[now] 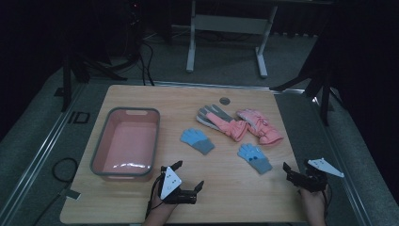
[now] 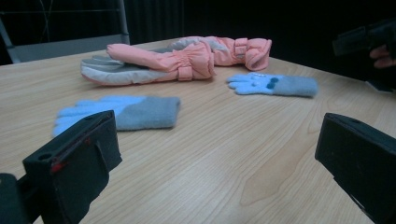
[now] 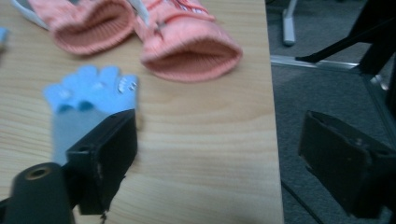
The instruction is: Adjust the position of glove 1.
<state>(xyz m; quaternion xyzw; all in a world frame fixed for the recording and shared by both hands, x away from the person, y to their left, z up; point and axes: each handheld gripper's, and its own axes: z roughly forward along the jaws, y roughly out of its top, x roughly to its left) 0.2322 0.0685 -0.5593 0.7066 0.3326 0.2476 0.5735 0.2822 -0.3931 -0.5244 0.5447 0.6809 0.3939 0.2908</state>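
Our right hand-held gripper [image 1: 294, 175] waits spread and empty, its side's blue glove [image 1: 254, 158] just ahead-left, cuff toward us. Our left hand-held gripper [image 1: 188, 178], also spread and empty, sits farther from its blue glove [image 1: 197, 140].

My forearms run off the bottom edge of the high view. In my right gripper view the blue glove [image 3: 88, 100] at left is blurred, its cuff hidden behind my jaw, and the pink gloves [image 3: 187, 42] are cut off at the top edge.
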